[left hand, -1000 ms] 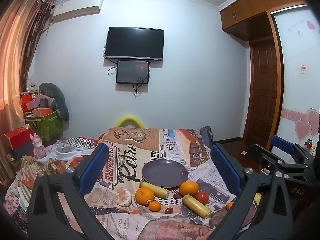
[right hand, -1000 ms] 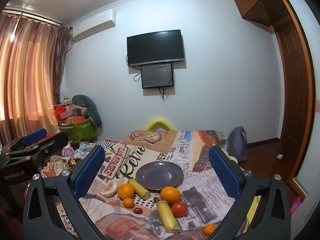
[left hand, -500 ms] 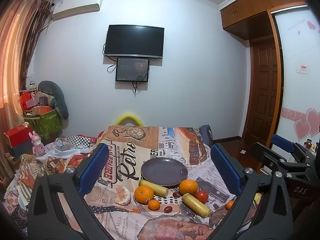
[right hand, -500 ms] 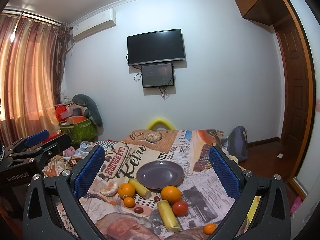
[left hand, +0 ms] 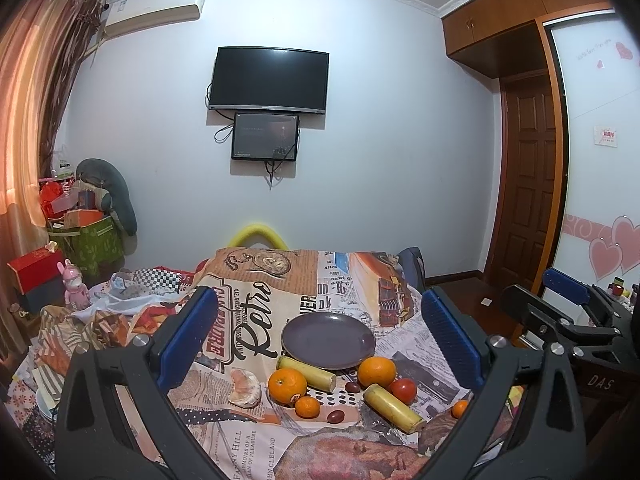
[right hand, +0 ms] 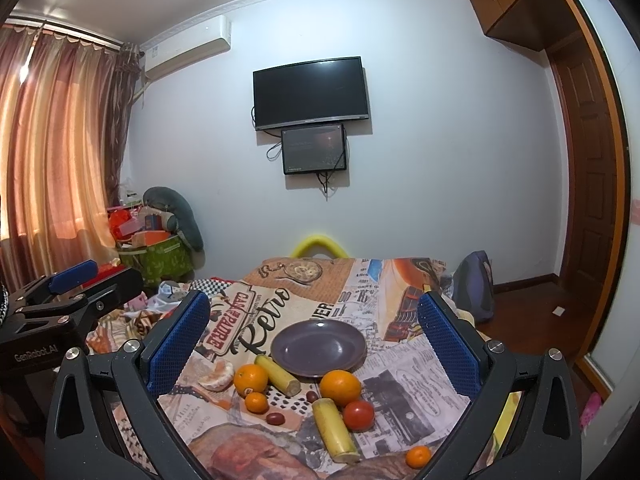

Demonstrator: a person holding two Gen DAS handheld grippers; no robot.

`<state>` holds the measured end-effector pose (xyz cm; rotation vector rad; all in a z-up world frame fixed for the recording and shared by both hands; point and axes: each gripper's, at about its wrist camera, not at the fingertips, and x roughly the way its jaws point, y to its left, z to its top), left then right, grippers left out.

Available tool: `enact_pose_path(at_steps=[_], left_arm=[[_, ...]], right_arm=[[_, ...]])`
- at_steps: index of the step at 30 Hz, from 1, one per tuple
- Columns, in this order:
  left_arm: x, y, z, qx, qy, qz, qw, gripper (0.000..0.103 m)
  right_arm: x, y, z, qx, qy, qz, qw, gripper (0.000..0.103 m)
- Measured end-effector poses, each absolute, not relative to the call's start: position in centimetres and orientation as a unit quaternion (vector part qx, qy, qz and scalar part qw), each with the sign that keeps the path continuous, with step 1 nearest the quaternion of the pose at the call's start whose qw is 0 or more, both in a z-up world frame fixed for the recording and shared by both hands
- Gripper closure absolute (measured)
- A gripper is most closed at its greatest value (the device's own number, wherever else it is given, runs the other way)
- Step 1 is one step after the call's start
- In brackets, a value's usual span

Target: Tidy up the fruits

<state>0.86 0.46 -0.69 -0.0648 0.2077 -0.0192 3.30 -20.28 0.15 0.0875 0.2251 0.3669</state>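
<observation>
An empty purple plate (left hand: pixel 328 338) (right hand: pixel 318 347) sits mid-table on a printed cloth. In front of it lie two oranges (left hand: pixel 287 386) (left hand: pixel 376 372), two yellow banana pieces (left hand: pixel 307 373) (left hand: pixel 393 402), a red tomato (left hand: pixel 403 391), small tangerines (left hand: pixel 307 407) (left hand: pixel 460 409), dark dates (left hand: pixel 335 416) and a peeled citrus (left hand: pixel 245 387). My left gripper (left hand: pixel 320 340) is open and empty, above and short of the fruit. My right gripper (right hand: pixel 314 344) is open and empty, likewise held back. Each gripper shows in the other's view (left hand: pixel 568 316) (right hand: pixel 60 304).
A cluttered pile of cloths and boxes (left hand: pixel 80 292) lies left of the table. A yellow chair back (left hand: pixel 260 234) stands behind the table's far edge. A dark bag (right hand: pixel 476 284) sits at the right, with a wooden door (left hand: pixel 532 184) beyond.
Both grippers have stayed open and nearly still; the left view has tilted up very slightly. No fruit has moved.
</observation>
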Motion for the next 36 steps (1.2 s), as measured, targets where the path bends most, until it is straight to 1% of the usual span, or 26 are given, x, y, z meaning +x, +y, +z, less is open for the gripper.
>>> enact_pose_path(at_steps=[36], left_arm=[[0.98, 0.32, -0.64, -0.031, 0.106, -0.01, 0.994, 0.0]], right_arm=[[3.61, -20.24, 0.26, 0.038, 0.112, 0.185, 0.976, 0.0]])
